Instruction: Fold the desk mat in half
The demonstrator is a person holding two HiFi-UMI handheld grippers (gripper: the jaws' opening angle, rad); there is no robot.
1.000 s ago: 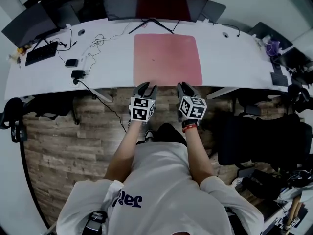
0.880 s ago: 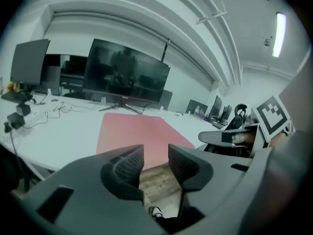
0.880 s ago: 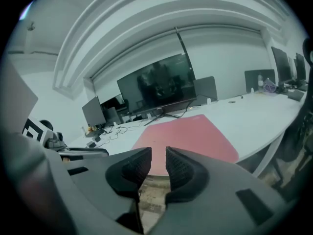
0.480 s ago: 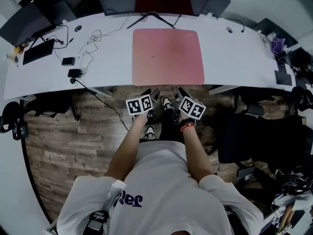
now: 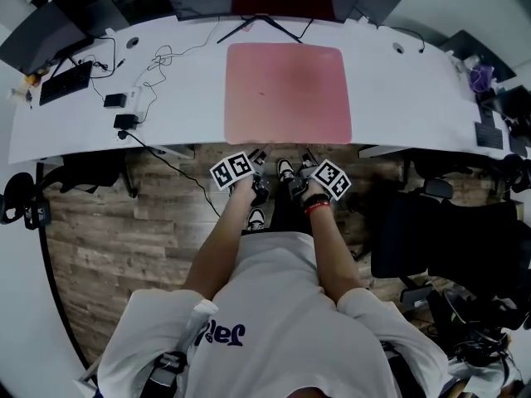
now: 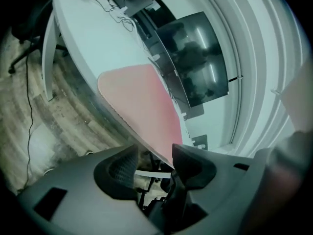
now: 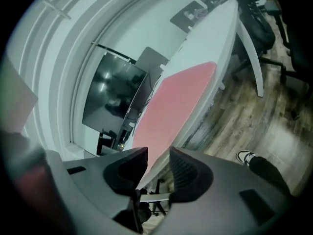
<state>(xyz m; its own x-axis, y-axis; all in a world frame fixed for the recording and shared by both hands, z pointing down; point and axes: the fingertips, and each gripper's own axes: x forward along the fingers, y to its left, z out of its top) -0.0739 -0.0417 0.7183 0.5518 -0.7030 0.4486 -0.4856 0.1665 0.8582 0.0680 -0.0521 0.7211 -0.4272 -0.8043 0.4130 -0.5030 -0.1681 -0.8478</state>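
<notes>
The pink desk mat (image 5: 286, 89) lies flat and unfolded on the white desk (image 5: 398, 98), its near edge along the desk's front. Both grippers hang just below that front edge, over the floor in front of me. My left gripper (image 5: 258, 157) is under the mat's near left part and my right gripper (image 5: 308, 159) under its near right part. The jaws of both are opening, with nothing between them. In the left gripper view the left gripper (image 6: 154, 158) points up at the mat (image 6: 142, 104). The right gripper (image 7: 159, 165) likewise faces the mat (image 7: 178, 102) from below.
A keyboard (image 5: 66, 85), small black boxes (image 5: 116, 102) and loose cables (image 5: 158, 65) lie on the desk's left part. A monitor stand (image 5: 265, 27) sits behind the mat. A black chair (image 5: 448, 239) stands at my right, another chair (image 5: 25, 197) at the far left. Wooden floor (image 5: 124, 222) is underfoot.
Both grippers have drawn back from the mat's near edge toward my body and dropped below the desk front. Their jaws have spread apart. The mat lies as before.
</notes>
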